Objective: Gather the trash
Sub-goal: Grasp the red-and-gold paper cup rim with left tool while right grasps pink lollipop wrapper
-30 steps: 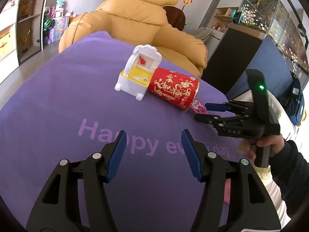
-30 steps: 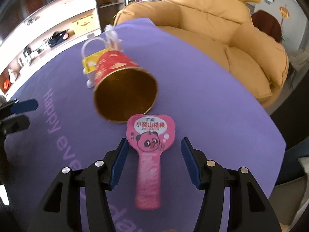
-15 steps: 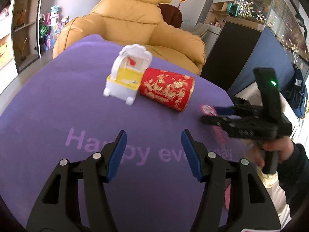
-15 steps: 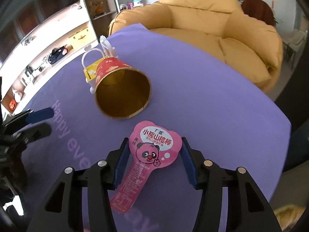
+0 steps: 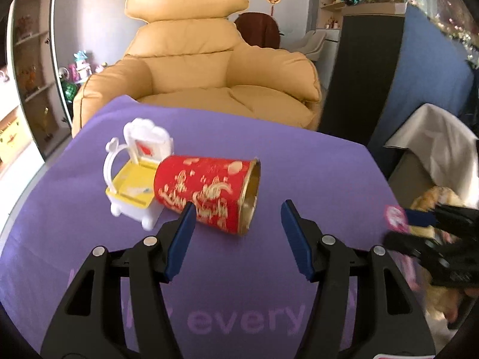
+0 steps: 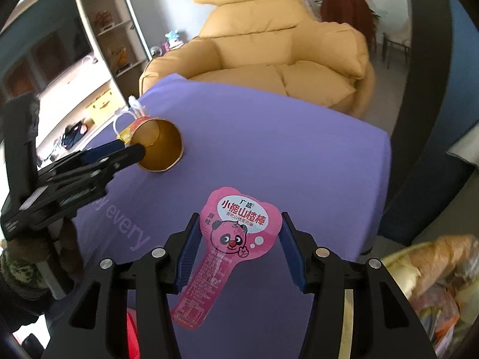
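Observation:
A pink snack wrapper (image 6: 239, 233) with a panda face is pinched by its wide head between the pads of my right gripper (image 6: 239, 218). It hangs above the purple tablecloth (image 6: 269, 149) near the table's right edge. The wrapper (image 5: 395, 218) and right gripper (image 5: 419, 221) also show blurred at the right of the left wrist view. A red paper cup (image 5: 206, 188) with gold print lies on its side, its mouth facing right. My left gripper (image 5: 238, 206) is open just short of the cup, with nothing between its fingers. In the right wrist view, the left gripper (image 6: 128, 149) sits beside the cup (image 6: 160, 146).
A white and yellow toy chair (image 5: 134, 173) lies against the cup's base. A tan armchair (image 5: 209, 68) stands behind the table. Off the table's right edge is a container of crumpled wrappers (image 6: 434, 272), with a white cloth (image 5: 434, 137) beyond it. Shelves line the left wall.
My right gripper closed on the pink wrapper, lifted it off the cloth and carried it toward the table's right edge. My left gripper moved up close to the red cup.

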The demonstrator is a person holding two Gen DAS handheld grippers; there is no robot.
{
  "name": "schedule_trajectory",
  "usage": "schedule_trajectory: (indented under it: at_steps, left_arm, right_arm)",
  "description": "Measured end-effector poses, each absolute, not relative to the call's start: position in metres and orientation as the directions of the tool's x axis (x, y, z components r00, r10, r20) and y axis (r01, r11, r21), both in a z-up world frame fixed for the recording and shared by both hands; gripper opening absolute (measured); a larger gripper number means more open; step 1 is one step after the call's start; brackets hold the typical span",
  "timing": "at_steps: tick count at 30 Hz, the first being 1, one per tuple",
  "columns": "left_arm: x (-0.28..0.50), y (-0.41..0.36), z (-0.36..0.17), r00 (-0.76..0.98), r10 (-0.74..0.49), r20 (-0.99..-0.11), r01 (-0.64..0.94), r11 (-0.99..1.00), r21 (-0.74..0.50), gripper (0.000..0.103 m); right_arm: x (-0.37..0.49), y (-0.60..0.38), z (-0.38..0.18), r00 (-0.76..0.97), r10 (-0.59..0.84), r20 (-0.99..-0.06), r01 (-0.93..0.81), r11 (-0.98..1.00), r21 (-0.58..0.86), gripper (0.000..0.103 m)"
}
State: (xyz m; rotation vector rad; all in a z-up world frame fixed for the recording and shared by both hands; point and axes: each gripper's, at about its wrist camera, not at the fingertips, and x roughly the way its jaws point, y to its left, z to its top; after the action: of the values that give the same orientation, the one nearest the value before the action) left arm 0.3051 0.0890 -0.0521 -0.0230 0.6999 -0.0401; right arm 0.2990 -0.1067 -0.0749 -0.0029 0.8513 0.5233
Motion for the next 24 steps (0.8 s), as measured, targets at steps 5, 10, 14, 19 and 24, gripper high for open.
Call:
schedule_trajectory:
  at_steps: [5,10,14,19,24]
  left_arm:
    - [0.323,0.089,-0.056,0.772,0.027,-0.635,-0.035,0.999,0.000,0.054]
    - [0.323,0.110,-0.054,0.775,0.011,-0.632,-0.065,0.996,-0.062,0.037]
    - [0.312,0.117,-0.049,0.777,0.015,-0.629,-0.050,0.998,-0.038,0.013]
    - [0.300,0.132,-0.049,0.755,-0.024,-0.655,-0.034,0.997,-0.076,0.005]
    - [0.274,0.136,-0.034,0.772,-0.069,-0.632,0.008,0.995,-0.100,0.003]
  right_arm:
    - [0.290,-0.115,-0.078,0.552,0.439,-0.709,-0.434,0.877,0.205,0.049]
    - [0.284,-0.117,-0.080,0.546,0.443,-0.711,-0.436,0.875,0.211,0.049]
    - [0.279,-0.117,-0.079,0.548,0.444,-0.709,-0.435,0.875,0.212,0.049]
    - [0.270,-0.112,-0.069,0.558,0.439,-0.704,-0.448,0.874,0.190,0.049]
    - [0.251,-0.109,-0.049,0.594,0.421,-0.686,-0.466,0.875,0.133,0.049]
